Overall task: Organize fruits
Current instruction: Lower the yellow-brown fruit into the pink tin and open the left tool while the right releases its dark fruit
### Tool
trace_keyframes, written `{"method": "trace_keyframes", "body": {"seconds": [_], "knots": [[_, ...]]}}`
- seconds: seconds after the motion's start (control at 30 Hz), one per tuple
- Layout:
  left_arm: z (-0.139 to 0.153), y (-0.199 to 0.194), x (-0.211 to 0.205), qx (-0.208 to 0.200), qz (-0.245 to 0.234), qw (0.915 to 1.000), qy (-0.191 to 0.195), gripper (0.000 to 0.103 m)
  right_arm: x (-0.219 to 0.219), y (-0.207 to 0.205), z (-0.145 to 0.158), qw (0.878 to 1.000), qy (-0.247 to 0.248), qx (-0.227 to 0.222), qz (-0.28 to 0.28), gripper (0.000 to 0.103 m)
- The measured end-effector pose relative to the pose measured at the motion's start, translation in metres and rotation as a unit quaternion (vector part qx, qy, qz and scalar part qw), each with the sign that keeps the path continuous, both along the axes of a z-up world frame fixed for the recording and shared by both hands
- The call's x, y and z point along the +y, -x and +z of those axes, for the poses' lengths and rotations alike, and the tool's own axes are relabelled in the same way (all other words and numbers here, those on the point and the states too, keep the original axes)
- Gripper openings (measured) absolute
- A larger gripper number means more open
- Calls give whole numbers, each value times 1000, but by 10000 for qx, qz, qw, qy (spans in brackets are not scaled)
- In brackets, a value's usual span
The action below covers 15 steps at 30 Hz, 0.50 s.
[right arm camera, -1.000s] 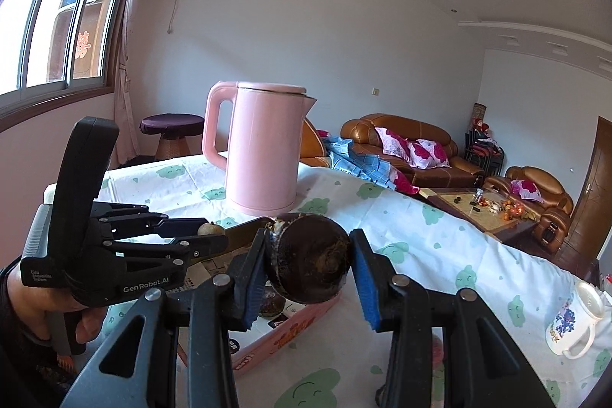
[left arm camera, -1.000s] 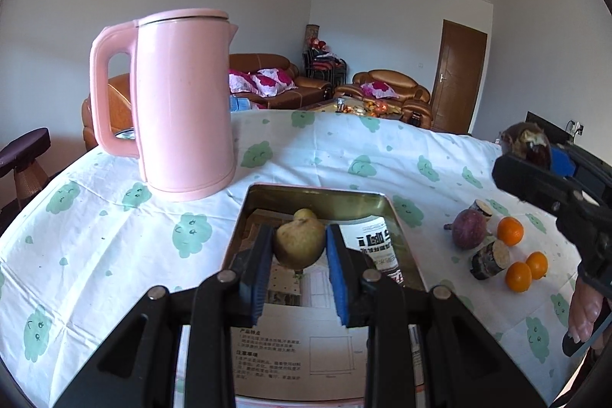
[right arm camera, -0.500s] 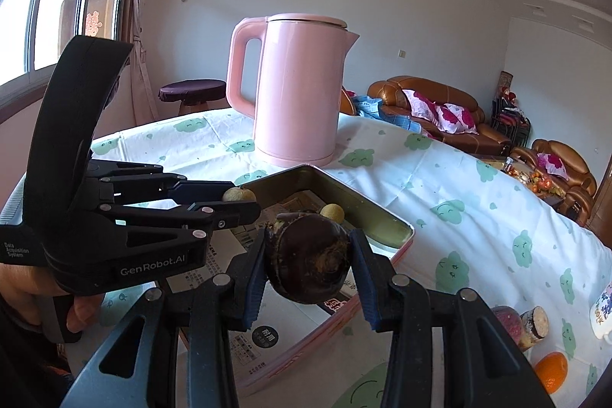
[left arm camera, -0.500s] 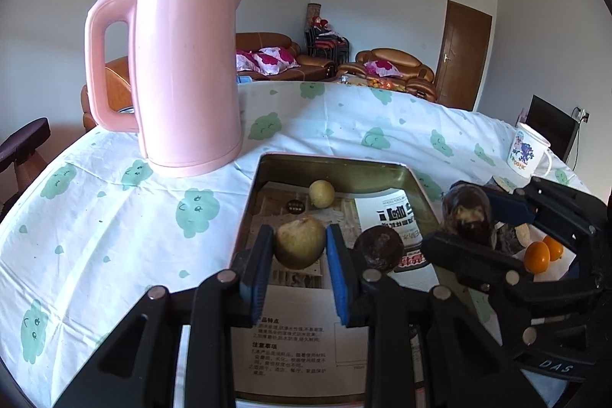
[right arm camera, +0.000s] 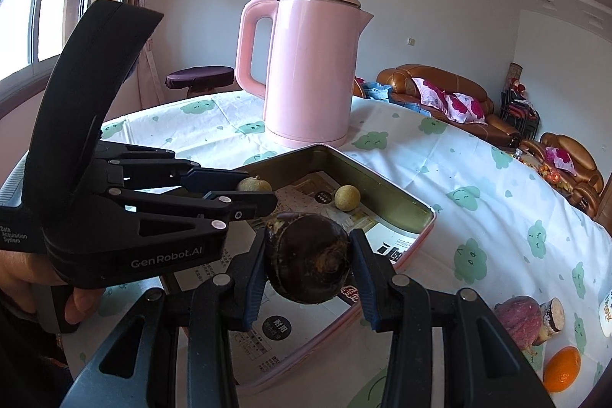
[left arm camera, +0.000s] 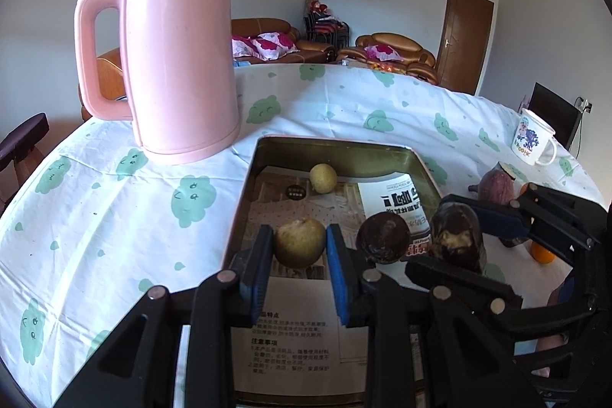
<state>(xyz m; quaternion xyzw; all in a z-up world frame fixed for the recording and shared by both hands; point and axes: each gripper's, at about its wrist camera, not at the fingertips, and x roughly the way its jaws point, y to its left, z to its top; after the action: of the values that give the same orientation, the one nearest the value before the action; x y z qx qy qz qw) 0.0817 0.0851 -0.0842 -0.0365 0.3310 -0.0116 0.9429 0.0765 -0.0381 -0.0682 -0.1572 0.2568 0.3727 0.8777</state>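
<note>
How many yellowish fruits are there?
2: one yellowish fruit gripped in the left fingers over the tin tray, another lying loose near its far end. Others may be hidden.

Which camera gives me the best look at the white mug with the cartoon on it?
The left wrist view: the mug stands whole and upright on the tablecloth. The right wrist view catches only a sliver at its right edge.

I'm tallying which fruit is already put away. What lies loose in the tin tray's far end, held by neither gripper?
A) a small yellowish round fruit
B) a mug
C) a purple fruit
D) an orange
A: a small yellowish round fruit rests alone inside the tin tray.
</note>
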Motion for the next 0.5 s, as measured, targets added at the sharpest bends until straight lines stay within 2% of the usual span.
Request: {"method": "trace_keyframes", "body": {"seconds": [0.5], "knots": [[-6,-8,-2,261,-14,9996,-70,29,12,-7,-13,9986,395,352,67,44]]}}
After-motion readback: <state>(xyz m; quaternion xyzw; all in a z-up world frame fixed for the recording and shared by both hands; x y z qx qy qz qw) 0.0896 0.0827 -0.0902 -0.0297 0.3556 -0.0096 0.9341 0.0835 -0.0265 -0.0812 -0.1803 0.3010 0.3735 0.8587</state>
